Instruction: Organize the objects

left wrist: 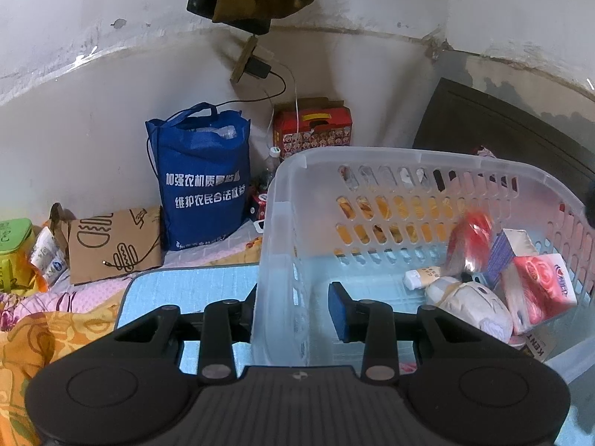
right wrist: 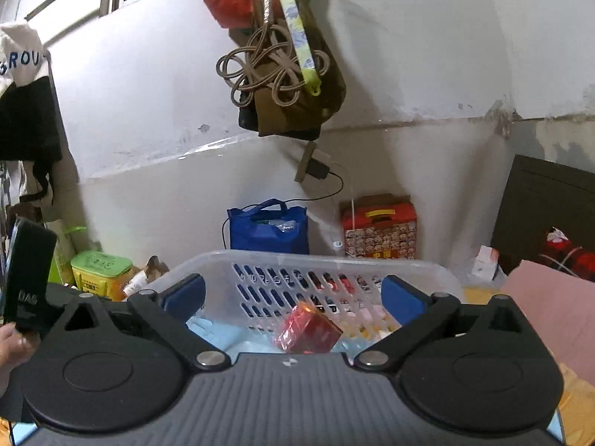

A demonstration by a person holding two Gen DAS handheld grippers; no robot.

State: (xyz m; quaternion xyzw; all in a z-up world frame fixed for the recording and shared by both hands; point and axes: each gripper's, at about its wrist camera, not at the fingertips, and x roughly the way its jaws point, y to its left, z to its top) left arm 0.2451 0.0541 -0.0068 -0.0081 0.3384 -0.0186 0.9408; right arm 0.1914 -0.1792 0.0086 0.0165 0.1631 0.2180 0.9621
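Observation:
A clear plastic basket [left wrist: 282, 200] sits on a pale blue mat [left wrist: 186, 286]. My left gripper [left wrist: 293, 308] straddles the basket's left wall with a wide gap between the fingers, one finger outside and the blue-padded finger [left wrist: 340, 312] inside. In the basket lie a blurred red packet [left wrist: 470, 245], a small tube [left wrist: 424, 277], a white bundle [left wrist: 472, 306], a blue-and-white carton [left wrist: 511, 249] and a pink tissue pack [left wrist: 539, 290]. My right gripper [right wrist: 293, 297] is open above the basket [right wrist: 334, 260]. The red packet [right wrist: 308, 329] is below and between its fingers, not touched by them.
A blue tote bag [left wrist: 202, 182], a red gift box [left wrist: 312, 126] and a bottle [left wrist: 271, 165] stand against the back wall. A brown paper bag [left wrist: 111, 245] and a green box [left wrist: 15, 234] lie at the left. Bags and cords [right wrist: 282, 59] hang above. A dark board [left wrist: 502, 126] leans at the right.

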